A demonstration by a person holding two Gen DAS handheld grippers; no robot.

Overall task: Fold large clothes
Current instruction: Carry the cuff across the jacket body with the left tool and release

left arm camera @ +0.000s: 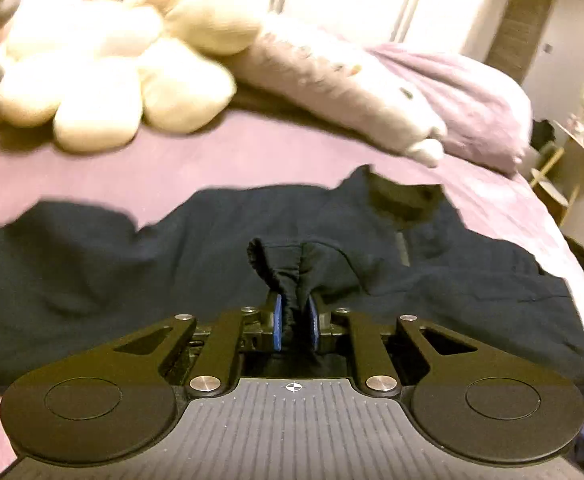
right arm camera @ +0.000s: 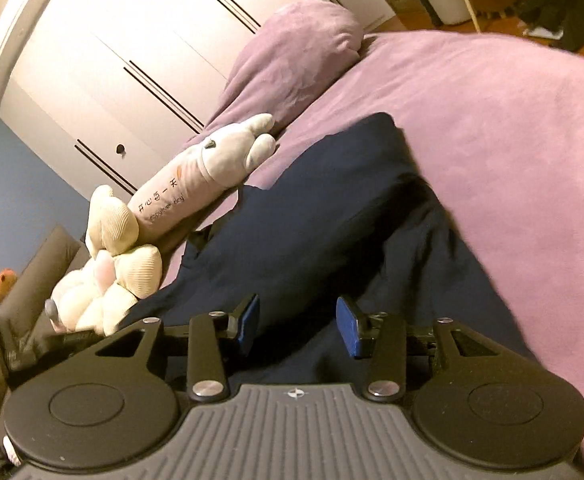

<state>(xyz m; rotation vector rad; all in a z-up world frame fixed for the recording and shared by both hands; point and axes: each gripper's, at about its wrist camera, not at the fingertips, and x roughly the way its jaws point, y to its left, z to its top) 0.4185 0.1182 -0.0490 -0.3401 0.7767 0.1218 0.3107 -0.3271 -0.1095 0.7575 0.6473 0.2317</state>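
The navy jacket (left arm camera: 172,256) lay spread and rumpled across the purple bed (left arm camera: 212,160), collar toward the plush toys (left arm camera: 104,68), with no tidy fold yet visible, so the task seemed barely begun. The left claw (left arm camera: 295,322) pinched a gathered cuff or hem; the right claw (right arm camera: 297,326) hung spread, empty, above the fabric.

So the jacket (left arm camera: 212,248) is spread out on the bed (left arm camera: 212,160), with the left gripper (left arm camera: 295,322) pinching a bunched bit of its near edge. Behind it, a flower-shaped plush (left arm camera: 104,68) sits left, touching a long bolster plush (left arm camera: 343,92) that leans on the pillow (left arm camera: 471,100) further right. The right gripper (right arm camera: 297,326) hangs spread over the jacket.
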